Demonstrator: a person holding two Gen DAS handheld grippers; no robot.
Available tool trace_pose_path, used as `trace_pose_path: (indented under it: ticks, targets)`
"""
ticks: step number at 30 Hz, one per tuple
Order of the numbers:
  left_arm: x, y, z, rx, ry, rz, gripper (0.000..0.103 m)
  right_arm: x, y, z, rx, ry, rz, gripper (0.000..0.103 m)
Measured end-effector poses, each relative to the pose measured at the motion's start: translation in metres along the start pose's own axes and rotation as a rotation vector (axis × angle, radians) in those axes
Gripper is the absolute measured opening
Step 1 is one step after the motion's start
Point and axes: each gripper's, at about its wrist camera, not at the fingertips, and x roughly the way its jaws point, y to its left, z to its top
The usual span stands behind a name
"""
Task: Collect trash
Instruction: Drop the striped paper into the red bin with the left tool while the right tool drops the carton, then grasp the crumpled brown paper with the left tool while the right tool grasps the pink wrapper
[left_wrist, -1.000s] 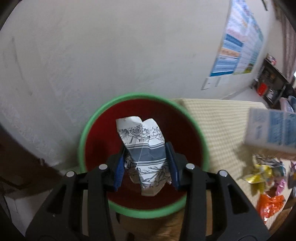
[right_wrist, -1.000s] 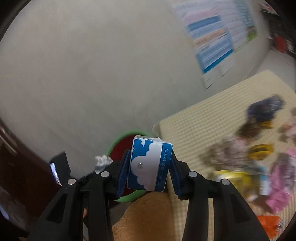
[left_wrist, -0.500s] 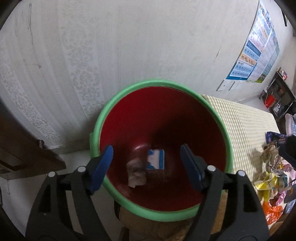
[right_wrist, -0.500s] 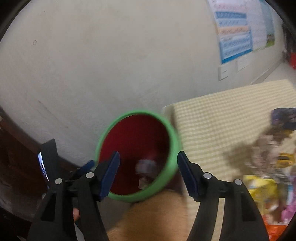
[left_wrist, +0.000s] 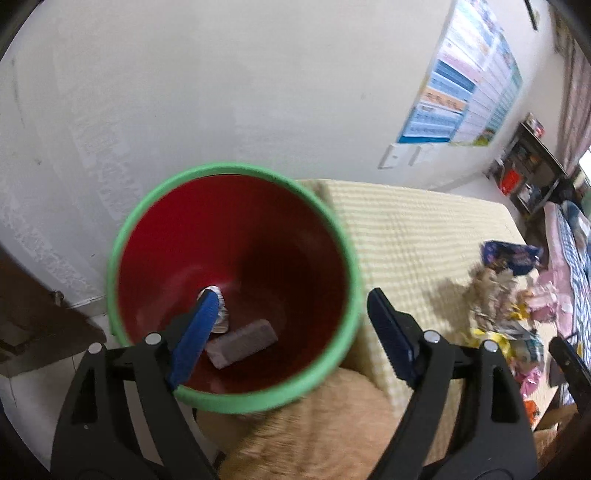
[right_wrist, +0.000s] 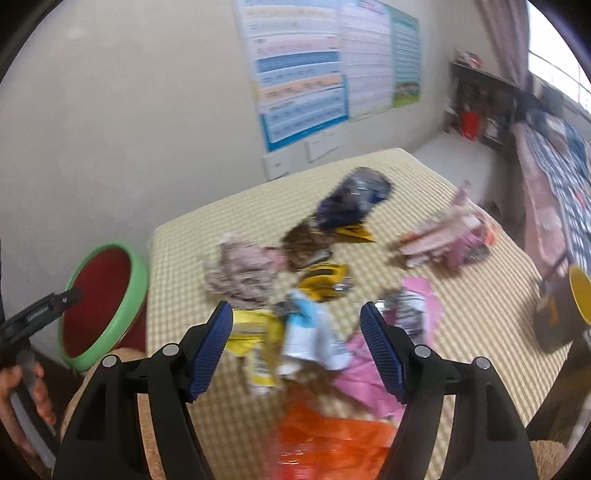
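Bin: red inside, green rim, standing off the left edge of the table; a small carton and a crumpled wrapper lie at its bottom.
Left gripper: jaws have just been opening and stand spread over the bin's near rim, nothing between the pads.
Left hand: seen at the left edge of the right wrist view, holding that gripper beside the bin.
Right gripper: jaws have just been opening, spread and empty, aimed down at the litter.
Trash pile: wrappers scattered across the checked tabletop, well apart from the bin; a white-and-blue wrapper lies nearest, framed by the right pads.
Step in hand: judged as between drops, with both grippers free to fetch more.
Next move: lower the right gripper onto one wrapper, close on it alone, carry it left over the bin.
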Motion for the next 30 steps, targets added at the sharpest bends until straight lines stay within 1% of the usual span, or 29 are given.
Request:
trace_pose_path:
  ticks: [3,4,8,11,16,17,22,25,28,30]
  targets:
    - [-0.005,-0.017,-0.001,0.024,-0.004,-0.015,0.080,0.001,-0.017,-0.001,0.015,-0.015,-0.009,0.070]
    - [-0.007,-0.022,-0.002,0.035,-0.004,-0.019,0.080,-0.014,-0.018,-0.009,0.019,-0.018,-0.007,0.070]
    - [-0.011,-0.040,-0.008,0.077,-0.003,-0.029,0.080,-0.018,-0.024,-0.012,0.026,-0.013,-0.002,0.071]
    - [-0.015,-0.053,-0.011,0.103,-0.001,-0.050,0.080,-0.025,-0.033,-0.009,0.023,-0.012,-0.012,0.075]
    - [-0.019,-0.080,-0.020,0.191,-0.001,-0.102,0.080,-0.036,-0.053,-0.008,0.061,-0.026,-0.023,0.076]
    - [-0.017,-0.087,-0.022,0.212,0.006,-0.108,0.082,-0.035,-0.058,-0.009,0.068,-0.022,-0.034,0.076]
    - [-0.001,-0.115,-0.028,0.270,0.062,-0.163,0.082,-0.021,-0.075,-0.013,0.118,0.022,-0.054,0.076]
    - [0.007,-0.139,-0.030,0.328,0.060,-0.184,0.082,-0.016,-0.081,-0.015,0.140,0.031,-0.060,0.076]
    - [0.021,-0.165,-0.025,0.369,0.064,-0.209,0.086,-0.018,-0.084,-0.016,0.155,0.023,-0.055,0.076]
    - [0.036,-0.180,-0.023,0.374,0.096,-0.213,0.086,-0.023,-0.085,-0.015,0.163,-0.008,-0.058,0.076]
